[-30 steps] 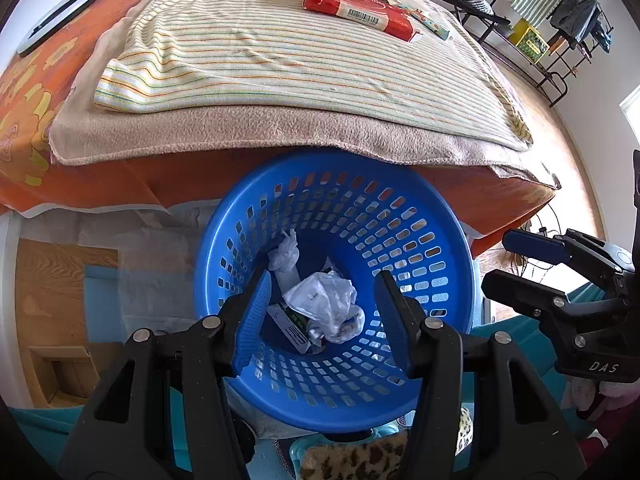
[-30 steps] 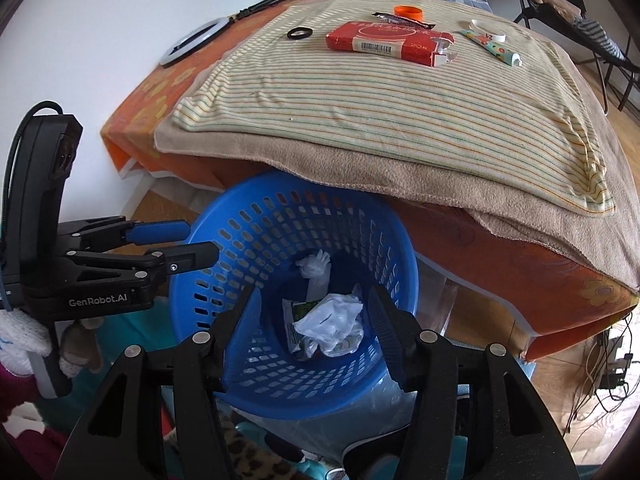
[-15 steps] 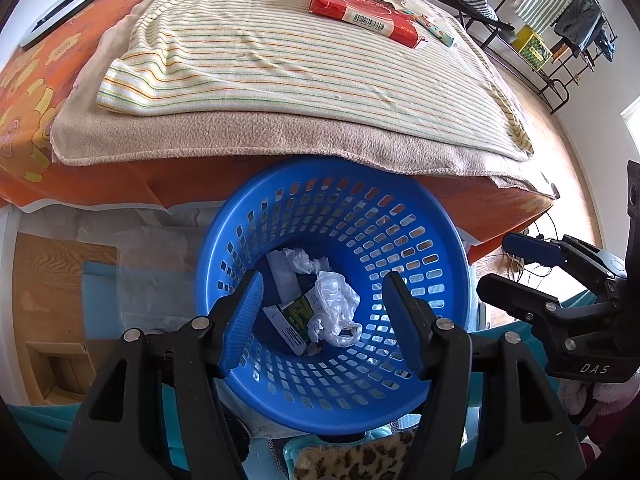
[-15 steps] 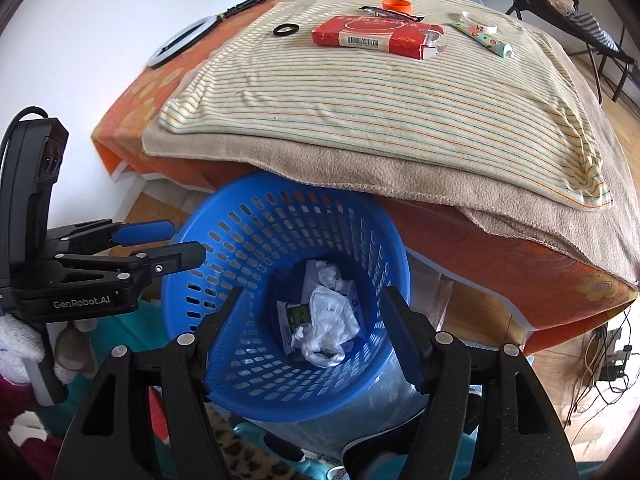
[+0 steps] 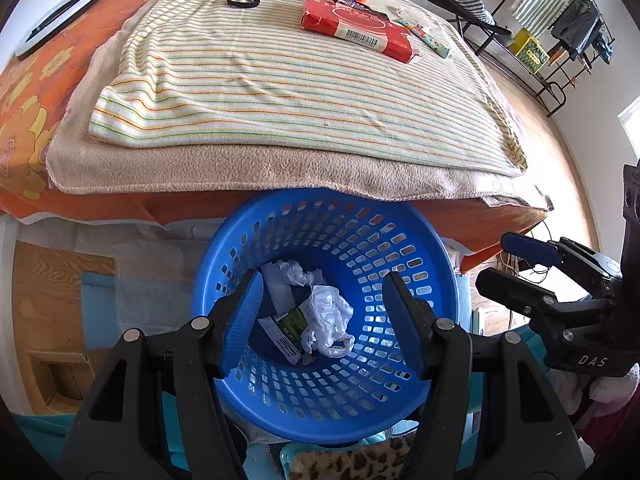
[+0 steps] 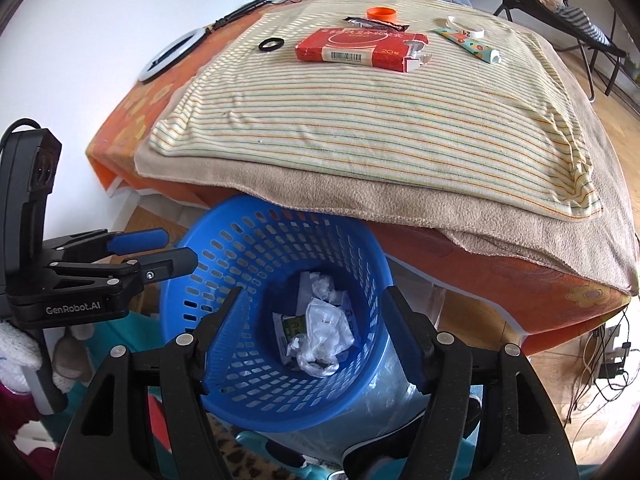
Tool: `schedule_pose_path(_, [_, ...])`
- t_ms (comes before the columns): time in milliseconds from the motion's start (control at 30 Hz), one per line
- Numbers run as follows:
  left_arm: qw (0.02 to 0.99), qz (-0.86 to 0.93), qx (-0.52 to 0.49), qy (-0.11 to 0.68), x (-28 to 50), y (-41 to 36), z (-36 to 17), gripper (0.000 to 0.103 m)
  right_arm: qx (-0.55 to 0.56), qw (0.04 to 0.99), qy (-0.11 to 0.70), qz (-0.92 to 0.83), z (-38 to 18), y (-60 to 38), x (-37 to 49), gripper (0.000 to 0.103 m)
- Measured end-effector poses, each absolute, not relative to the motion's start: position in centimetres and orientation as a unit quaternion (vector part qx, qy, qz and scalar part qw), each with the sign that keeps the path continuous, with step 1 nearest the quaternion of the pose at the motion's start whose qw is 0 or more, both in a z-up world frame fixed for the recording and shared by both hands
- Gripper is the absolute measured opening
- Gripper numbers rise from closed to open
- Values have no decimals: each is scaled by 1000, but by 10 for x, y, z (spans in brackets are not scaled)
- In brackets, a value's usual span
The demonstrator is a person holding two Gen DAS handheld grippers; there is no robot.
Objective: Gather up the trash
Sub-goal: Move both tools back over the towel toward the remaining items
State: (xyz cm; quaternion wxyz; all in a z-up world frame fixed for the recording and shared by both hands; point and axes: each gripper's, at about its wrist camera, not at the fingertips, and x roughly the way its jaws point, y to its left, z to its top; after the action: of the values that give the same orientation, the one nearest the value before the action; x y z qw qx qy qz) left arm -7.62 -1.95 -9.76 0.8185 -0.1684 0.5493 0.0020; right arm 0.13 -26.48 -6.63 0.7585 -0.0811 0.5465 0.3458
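Both grippers hover side by side over the blue basket (image 5: 324,400), pointing steeply down into it. The left gripper (image 5: 322,320) has just been spreading its jaws and stands wide with nothing between its fingers (image 5: 240,320); the right gripper (image 6: 316,336) has done likewise, wide and empty. Straight below and between both pairs of fingertips, crumpled white wrappers (image 6: 320,336) and a small green-labelled packet (image 5: 294,320) lie on the basket floor. Beyond the fingertips, up on the striped cloth (image 5: 280,80), a red carton (image 6: 360,48) and a small tube (image 6: 468,44) wait.
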Motion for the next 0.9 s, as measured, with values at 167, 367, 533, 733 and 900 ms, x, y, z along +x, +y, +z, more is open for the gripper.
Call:
schedule_pose_path(167, [823,1,-164,544,-68,-18,-89,64,-77,763,546,336,-61,-266,7,69])
schedule_pose_path(367, [829,0,-159,536,-56,-16,-79,64,-76,776,535,325,-49,-267,17,70])
schedule_pose_path(533, [835,0,-158,527,-45,-12,-70,64,-72,786,527,315,-37,-268,29,70])
schedule_pose_path(733, [837,-2,-160,523,-29,-9,-63,64,-75,794,519,307,-27,-265,43,75])
schedule_pose_path(900, [841,-6,-157,518,-6,-5,-55,64,-75,800,511,306,-17,-265,60,76])
